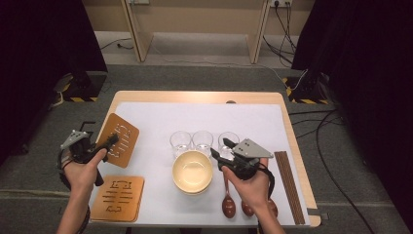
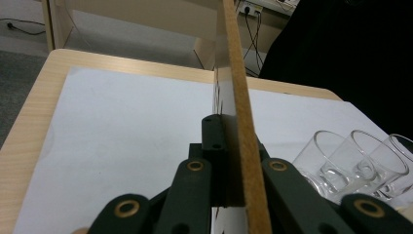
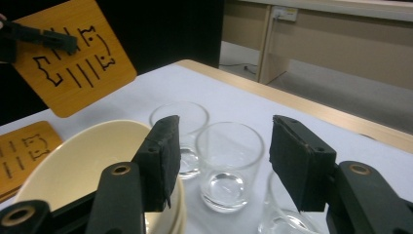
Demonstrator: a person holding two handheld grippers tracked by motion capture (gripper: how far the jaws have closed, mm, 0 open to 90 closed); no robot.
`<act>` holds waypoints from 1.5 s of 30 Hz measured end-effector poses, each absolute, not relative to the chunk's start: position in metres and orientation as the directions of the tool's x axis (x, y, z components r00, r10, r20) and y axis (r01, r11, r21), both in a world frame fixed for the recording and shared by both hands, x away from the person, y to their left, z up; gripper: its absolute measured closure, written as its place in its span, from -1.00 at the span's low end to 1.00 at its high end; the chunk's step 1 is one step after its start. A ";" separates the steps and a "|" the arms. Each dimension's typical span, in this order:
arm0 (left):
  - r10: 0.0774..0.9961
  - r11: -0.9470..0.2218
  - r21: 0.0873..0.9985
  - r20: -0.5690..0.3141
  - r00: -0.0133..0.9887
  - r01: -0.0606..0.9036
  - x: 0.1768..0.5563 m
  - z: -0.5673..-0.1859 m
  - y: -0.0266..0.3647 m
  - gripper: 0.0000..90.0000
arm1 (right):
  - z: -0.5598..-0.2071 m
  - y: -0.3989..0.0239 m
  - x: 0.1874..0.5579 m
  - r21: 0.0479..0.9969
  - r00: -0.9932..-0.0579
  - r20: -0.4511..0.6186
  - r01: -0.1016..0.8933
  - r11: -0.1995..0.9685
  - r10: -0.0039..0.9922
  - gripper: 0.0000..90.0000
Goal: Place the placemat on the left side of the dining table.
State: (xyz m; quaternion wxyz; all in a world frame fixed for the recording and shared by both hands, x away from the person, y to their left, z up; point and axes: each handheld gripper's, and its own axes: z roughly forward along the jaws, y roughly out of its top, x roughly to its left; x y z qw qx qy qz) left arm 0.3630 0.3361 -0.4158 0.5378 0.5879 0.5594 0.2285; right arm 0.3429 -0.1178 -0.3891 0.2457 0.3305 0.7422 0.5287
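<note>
Wooden, with cut-out slots, the held coaster (image 1: 120,140) is clamped edge-on in the left gripper (image 1: 113,139), lifted off the white sheet (image 1: 156,117) at the table's (image 1: 195,96) 9 o'clock side. In the left gripper view its thin edge (image 2: 241,126) rises between the two jaws, which are pressed together on it. A second coaster (image 1: 118,198) lies flat at about 7 o'clock, near the person's left forearm.

Right gripper (image 1: 220,149): jaws wide apart, nothing between the pads. It hovers just off the 3 o'clock rim of the cream bowl (image 1: 192,171). In the right gripper view the middle glass (image 3: 229,163) shows through the gap between the jaws, farther off, with another glass (image 3: 181,134) at its 10 o'clock.

Three glasses stand in a row at the bowl's 12 o'clock. Brown spoons (image 1: 229,204) lie at 5 o'clock, dark chopsticks (image 1: 288,185) along the right edge.
</note>
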 end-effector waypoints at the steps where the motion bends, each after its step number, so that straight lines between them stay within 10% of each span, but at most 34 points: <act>1: 0.904 0.204 0.888 -0.332 0.270 0.412 0.364 -0.416 0.336 0.91 | -0.389 -0.121 0.343 0.948 -0.652 -0.012 0.234 0.216 0.758 0.01; 45: 0.917 0.214 0.870 -0.336 0.214 0.445 0.413 -0.430 0.319 0.91 | -0.402 -0.179 0.351 0.959 -0.470 0.002 0.250 0.131 0.883 0.01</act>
